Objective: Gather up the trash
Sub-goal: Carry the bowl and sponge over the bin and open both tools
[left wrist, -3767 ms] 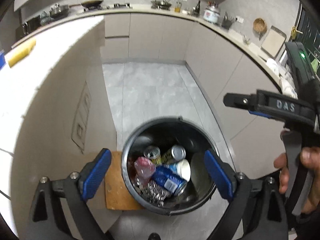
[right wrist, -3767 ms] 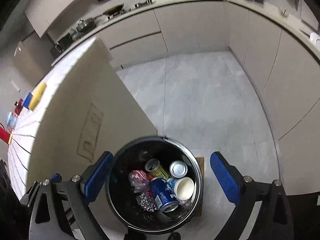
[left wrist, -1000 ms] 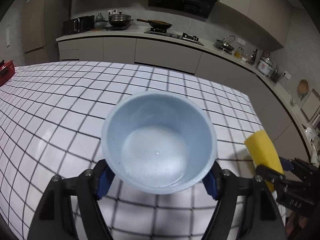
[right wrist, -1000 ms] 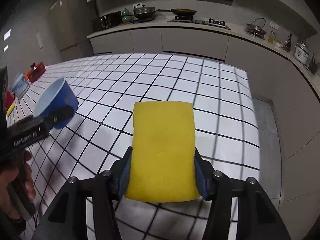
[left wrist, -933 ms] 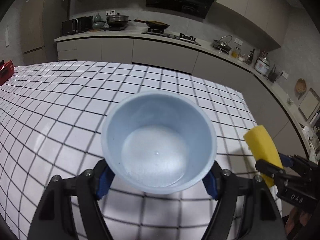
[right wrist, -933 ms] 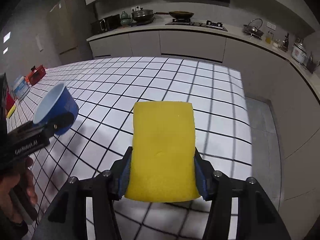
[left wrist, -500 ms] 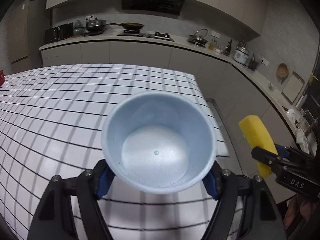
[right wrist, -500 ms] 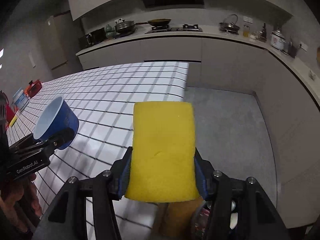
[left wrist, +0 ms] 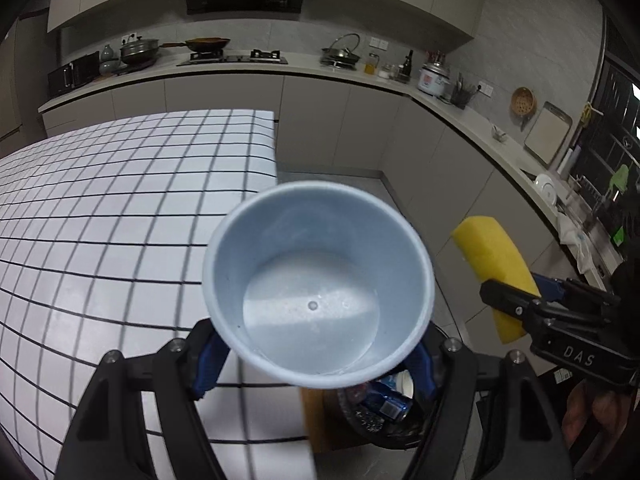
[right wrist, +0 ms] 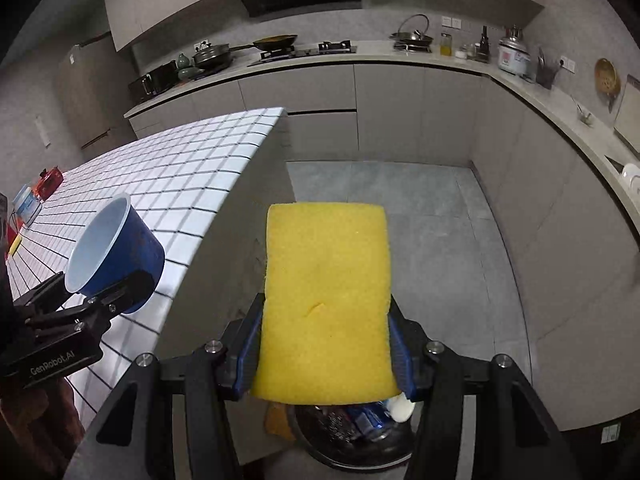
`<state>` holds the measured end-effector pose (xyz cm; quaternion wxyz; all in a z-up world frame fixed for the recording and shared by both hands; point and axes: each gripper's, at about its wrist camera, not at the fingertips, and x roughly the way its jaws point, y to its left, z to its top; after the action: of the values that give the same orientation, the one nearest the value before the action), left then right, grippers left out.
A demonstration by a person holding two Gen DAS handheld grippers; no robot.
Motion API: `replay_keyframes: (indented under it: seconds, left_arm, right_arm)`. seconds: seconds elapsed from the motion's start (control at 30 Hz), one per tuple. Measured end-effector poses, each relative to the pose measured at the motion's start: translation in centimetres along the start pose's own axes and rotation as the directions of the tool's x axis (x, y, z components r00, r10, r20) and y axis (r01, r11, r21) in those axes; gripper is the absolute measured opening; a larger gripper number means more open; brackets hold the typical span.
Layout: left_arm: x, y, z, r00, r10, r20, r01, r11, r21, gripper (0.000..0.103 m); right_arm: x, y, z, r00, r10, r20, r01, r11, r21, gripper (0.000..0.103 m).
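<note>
Left wrist view: left gripper (left wrist: 316,364) jaws pinch blue cup (left wrist: 318,300); at 3 o'clock, right gripper (right wrist: 324,356) jaws pinch yellow sponge (right wrist: 326,300); trash bin (left wrist: 380,424) at 6 o'clock.

The left gripper (left wrist: 316,364) clamps a pale blue round plastic cup (left wrist: 318,300) between its blue-padded fingers (left wrist: 206,364), the empty cup's mouth facing the camera. Behind it to the left lies a white table with a black grid pattern (left wrist: 120,208). Below the cup, a dark round trash bin (left wrist: 380,408) on the grey floor holds a blue can and crumpled foil. On the right, the right gripper (left wrist: 516,304) grips a yellow rectangular sponge (left wrist: 492,256), with the person's hand (left wrist: 588,412) beneath it.
</note>
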<state>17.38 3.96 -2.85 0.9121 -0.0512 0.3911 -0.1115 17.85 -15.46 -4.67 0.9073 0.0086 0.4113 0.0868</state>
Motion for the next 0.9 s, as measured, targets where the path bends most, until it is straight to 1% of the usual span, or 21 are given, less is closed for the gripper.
replay_keyframes:
  seconds: [0.2, 0.27, 0.37, 0.57, 0.77, 0.9]
  left_arm:
    - [1.0, -3.3, -1.6, 1.0, -0.008, -0.03, 0.009, 1.0, 0.016, 0.075]
    - [1.8, -4.1, -2.2, 0.998, -0.013, -0.054, 0.014, 1.0, 0.021, 0.075]
    - [3.2, -5.3, -3.3, 0.996, -0.021, -0.089, 0.023, 1.0, 0.021, 0.075]
    - [4.7, -7.6, -5.3, 0.991, -0.033, -0.133, 0.036, 0.999, 0.021, 0.075]
    - [7.1, -9.0, -7.3, 0.98, -0.037, -0.193, 0.041, 0.999, 0.017, 0.075]
    - [9.0, -9.4, -8.8, 0.969, -0.039, -0.243, 0.039, 0.999, -0.007, 0.075]
  right_arm:
    - [0.5, -3.3, -2.1, 0.999, -0.016, -0.038, 0.016, 1.0, 0.005, 0.057]
    - [1.0, -4.2, -2.6, 0.998, -0.021, -0.055, 0.021, 1.0, 0.005, 0.057]
    - [2.5, -5.7, -4.0, 0.995, -0.03, -0.097, 0.029, 1.0, -0.005, 0.057]
    - [5.2, -7.6, -6.8, 0.984, -0.035, -0.174, 0.029, 0.999, -0.033, 0.057]
    - [7.6, -9.1, -8.8, 0.972, -0.035, -0.232, 0.024, 0.998, -0.05, 0.057]
    - [9.2, -8.9, -10.5, 0.963, -0.027, -0.269, 0.004, 0.996, -0.086, 0.057]
